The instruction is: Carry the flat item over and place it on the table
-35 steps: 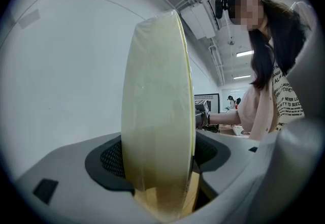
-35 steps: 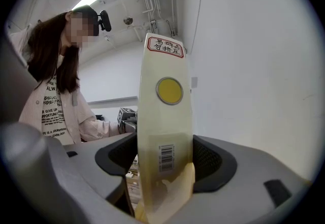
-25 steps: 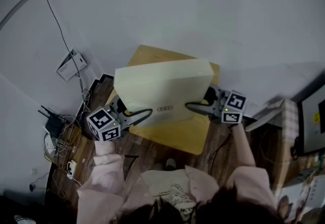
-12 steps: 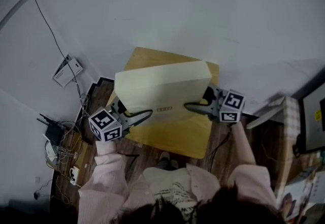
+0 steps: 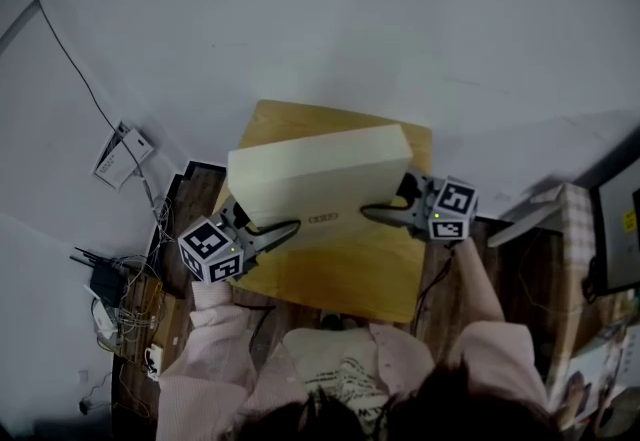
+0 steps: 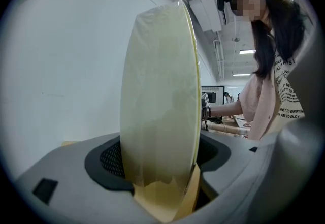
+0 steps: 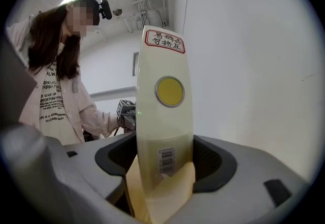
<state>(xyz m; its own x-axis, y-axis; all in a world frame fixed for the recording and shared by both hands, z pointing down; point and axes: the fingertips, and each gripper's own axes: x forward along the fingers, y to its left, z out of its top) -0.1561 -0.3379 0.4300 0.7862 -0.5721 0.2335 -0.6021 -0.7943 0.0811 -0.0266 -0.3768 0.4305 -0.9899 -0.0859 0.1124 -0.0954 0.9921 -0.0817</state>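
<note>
A flat cream box (image 5: 315, 179) with a small red-framed label hangs tilted above the small wooden table (image 5: 345, 274). My left gripper (image 5: 278, 231) grips its lower left edge and my right gripper (image 5: 378, 214) grips its lower right edge. In the left gripper view the box's thin edge (image 6: 160, 96) stands upright between the jaws of the left gripper (image 6: 161, 164), with the pads against both faces. The right gripper view shows the opposite edge (image 7: 163, 116), with a yellow round sticker and a barcode, clamped in the right gripper (image 7: 165, 164). The box's underside is hidden.
A white wall rises just behind the table. Cables and a black router (image 5: 100, 274) lie on the dark floor at the left, near a white device (image 5: 117, 153). A pale desk edge (image 5: 565, 229) and a monitor stand at the right. The person's pink sleeves reach down from below.
The box, still held by both grippers, has come a little further over the wooden table, and more of the tabletop shows below it. Both grips are unchanged.
</note>
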